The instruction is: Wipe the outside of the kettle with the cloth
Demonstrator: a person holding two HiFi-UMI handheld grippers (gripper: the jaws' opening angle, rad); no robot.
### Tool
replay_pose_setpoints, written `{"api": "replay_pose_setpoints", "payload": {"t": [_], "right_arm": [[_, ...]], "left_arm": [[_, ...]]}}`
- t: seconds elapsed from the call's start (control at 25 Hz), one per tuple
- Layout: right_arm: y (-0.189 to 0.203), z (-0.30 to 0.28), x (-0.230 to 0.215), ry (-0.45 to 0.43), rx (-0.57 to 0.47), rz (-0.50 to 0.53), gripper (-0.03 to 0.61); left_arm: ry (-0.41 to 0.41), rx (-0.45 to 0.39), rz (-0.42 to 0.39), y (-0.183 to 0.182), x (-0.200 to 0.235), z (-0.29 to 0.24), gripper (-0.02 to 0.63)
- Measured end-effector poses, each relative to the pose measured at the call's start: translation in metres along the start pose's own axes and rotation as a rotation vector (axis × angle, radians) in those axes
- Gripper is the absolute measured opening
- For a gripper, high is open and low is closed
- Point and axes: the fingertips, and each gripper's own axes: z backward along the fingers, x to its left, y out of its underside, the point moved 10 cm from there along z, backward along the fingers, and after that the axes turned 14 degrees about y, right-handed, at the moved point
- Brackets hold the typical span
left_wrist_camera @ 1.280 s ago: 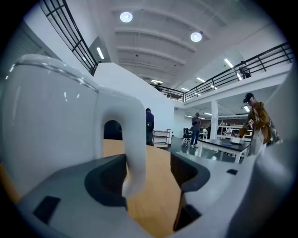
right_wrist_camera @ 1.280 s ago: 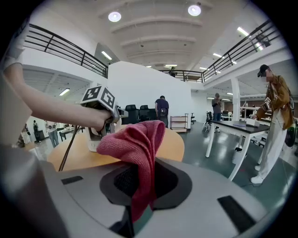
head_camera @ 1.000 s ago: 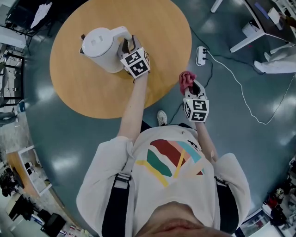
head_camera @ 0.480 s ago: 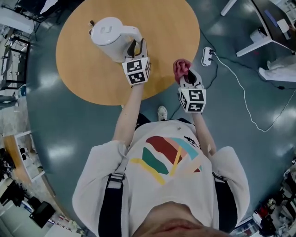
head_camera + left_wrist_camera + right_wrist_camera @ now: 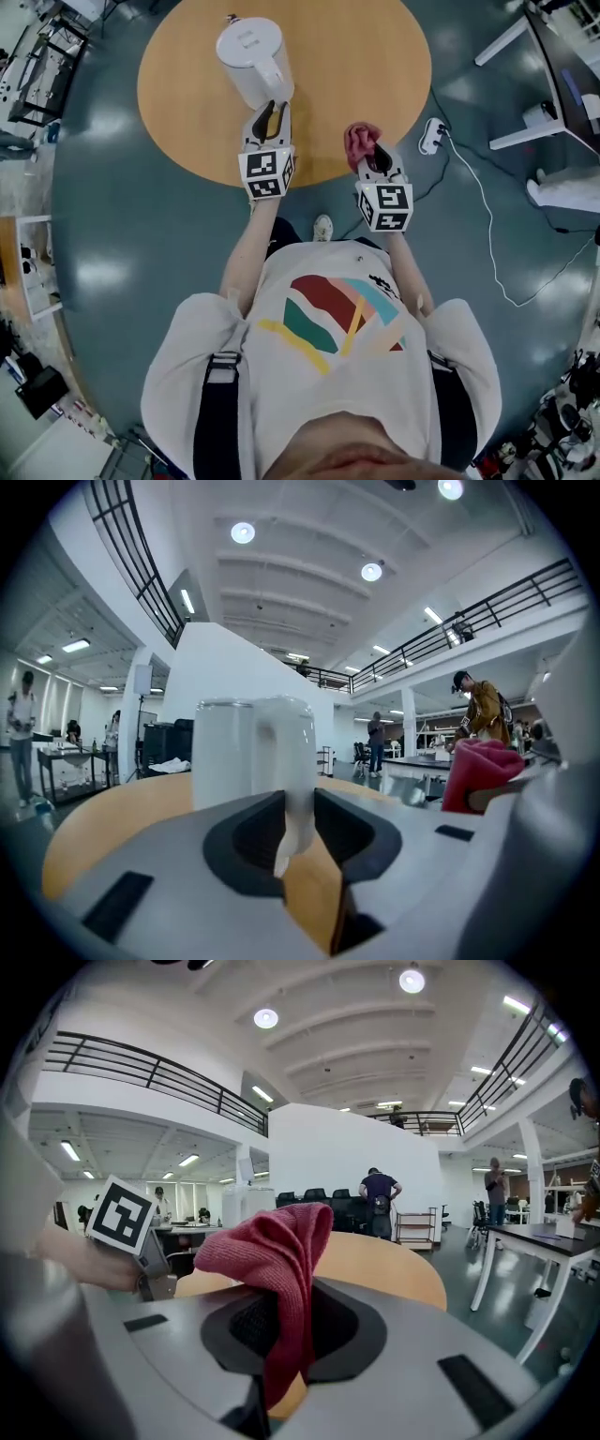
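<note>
Vs a second ago: the white kettle (image 5: pixel 251 58) was toward the left part of the round wooden table (image 5: pixel 375 66). Now it stands upright nearer the middle and far side, with its handle (image 5: pixel 298 789) pointing back at me. My left gripper (image 5: pixel 269 114) has swung round with it and now lines up straight behind the handle. Its jaws have just been closing further, with the lower end of the handle between the pads, pinched. My right gripper (image 5: pixel 373 155) was out over the floor off the table edge. Now it is at the near edge, beside the left one but well apart from the kettle. It is clamped on the red cloth (image 5: pixel 358 142), which bunches up above the jaws. Cloth not touching kettle.

Containers: kettle lid is down, so I can't see inside.

Hard to make out: I can't tell whether the kettle base sits on the table or is lifted, because the head view looks down on the lid and the left gripper's body blocks the bottom. The kettle's far side is hidden. The cloth's lower end drops between the right jaws and out of sight. A power strip (image 5: pixel 432 136) and its white cable (image 5: pixel 487 216) lie on the floor to the right.
</note>
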Motion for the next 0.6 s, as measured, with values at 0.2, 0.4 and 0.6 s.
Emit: {"api": "replay_pose_setpoints", "payload": {"t": [0.2, 0.4, 0.6], "right_arm": [[-0.005, 0.001, 0.011, -0.060, -0.006, 0.018, 0.048], [-0.001, 0.007, 0.016, -0.100, 0.003, 0.015, 0.048], [0.001, 0.004, 0.018, -0.124, -0.001, 0.014, 0.048]], "left_arm": [[-0.126, -0.026, -0.012, -0.002, 0.007, 0.037, 0.109], [-0.150, -0.052, 0.004, -0.009, -0.002, 0.042, 0.114], [-0.167, -0.040, 0.014, -0.015, -0.006, 0.022, 0.259]]}}
